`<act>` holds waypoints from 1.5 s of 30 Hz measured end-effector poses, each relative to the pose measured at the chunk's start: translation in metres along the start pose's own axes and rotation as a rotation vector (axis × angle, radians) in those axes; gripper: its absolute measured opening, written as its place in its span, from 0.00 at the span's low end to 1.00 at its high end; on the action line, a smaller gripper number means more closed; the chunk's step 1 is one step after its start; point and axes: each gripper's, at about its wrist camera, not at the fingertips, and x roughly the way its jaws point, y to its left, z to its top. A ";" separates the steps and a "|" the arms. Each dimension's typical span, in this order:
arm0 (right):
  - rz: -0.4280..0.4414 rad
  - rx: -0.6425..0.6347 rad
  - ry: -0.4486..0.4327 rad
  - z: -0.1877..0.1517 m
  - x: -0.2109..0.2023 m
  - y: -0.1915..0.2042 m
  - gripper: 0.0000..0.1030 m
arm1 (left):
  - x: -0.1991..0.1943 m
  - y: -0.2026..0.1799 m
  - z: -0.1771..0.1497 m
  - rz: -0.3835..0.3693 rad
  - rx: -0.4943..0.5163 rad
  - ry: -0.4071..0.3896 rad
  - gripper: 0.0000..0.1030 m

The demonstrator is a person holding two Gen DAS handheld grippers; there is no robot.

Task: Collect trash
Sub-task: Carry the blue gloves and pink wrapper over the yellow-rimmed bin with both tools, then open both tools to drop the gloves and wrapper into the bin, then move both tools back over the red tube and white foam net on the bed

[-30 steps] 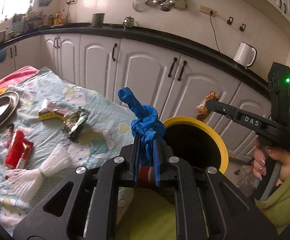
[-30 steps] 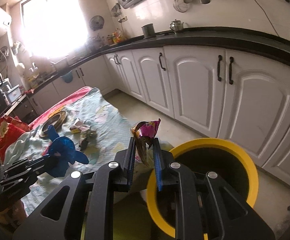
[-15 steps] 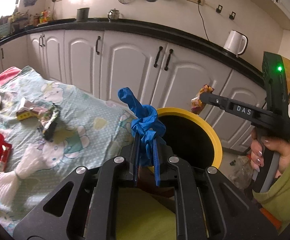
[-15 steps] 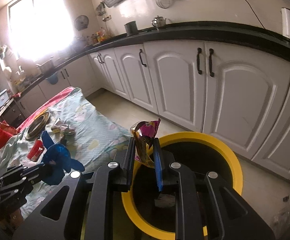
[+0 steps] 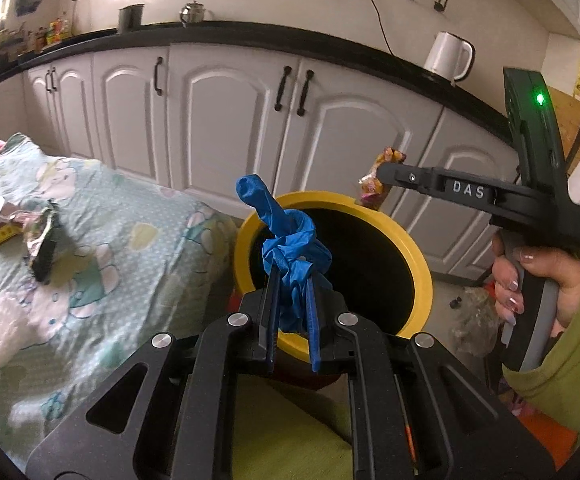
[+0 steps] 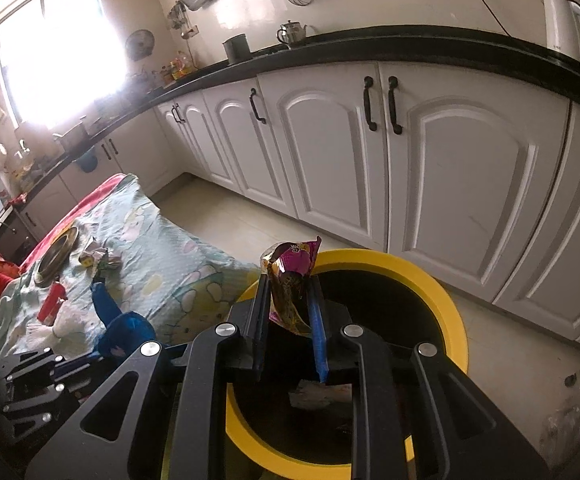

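Observation:
My left gripper (image 5: 292, 280) is shut on a knotted blue glove (image 5: 286, 240) and holds it over the near rim of a yellow-rimmed black bin (image 5: 414, 256). My right gripper (image 6: 290, 284) is shut on a crumpled purple snack wrapper (image 6: 290, 276) above the bin (image 6: 450, 312), over its left rim. The right gripper also shows in the left wrist view (image 5: 382, 178), with the wrapper (image 5: 374, 188) over the bin's far rim. Paper trash lies inside the bin (image 6: 318, 392).
A table under a patterned cloth (image 5: 138, 232) stands left of the bin, with crumpled wrappers (image 5: 42, 240), a red packet (image 6: 52, 300), a white glove (image 6: 66, 324) and a metal plate (image 6: 56, 254). White cabinets (image 6: 370, 152) run behind. A plastic bag (image 5: 470, 324) lies on the floor.
Both grippers have moved right, toward and over the bin, each still holding its piece of trash. The table has slid to the left of both views.

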 end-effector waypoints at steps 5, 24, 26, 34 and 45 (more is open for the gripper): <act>-0.001 0.014 0.016 -0.002 0.006 -0.007 0.19 | 0.015 -0.010 -0.002 -0.025 0.037 0.032 0.07; -0.002 0.085 0.071 -0.011 0.025 -0.033 0.25 | 0.056 -0.023 -0.007 -0.082 0.065 0.136 0.08; -0.004 0.089 0.075 -0.011 0.027 -0.034 0.27 | 0.057 -0.021 -0.005 -0.083 0.055 0.139 0.14; -0.014 0.105 0.076 -0.011 0.028 -0.038 0.42 | 0.054 -0.014 -0.005 -0.083 0.013 0.125 0.47; -0.039 0.114 0.047 -0.008 0.022 -0.038 0.59 | 0.043 -0.002 -0.001 -0.070 -0.050 0.086 0.85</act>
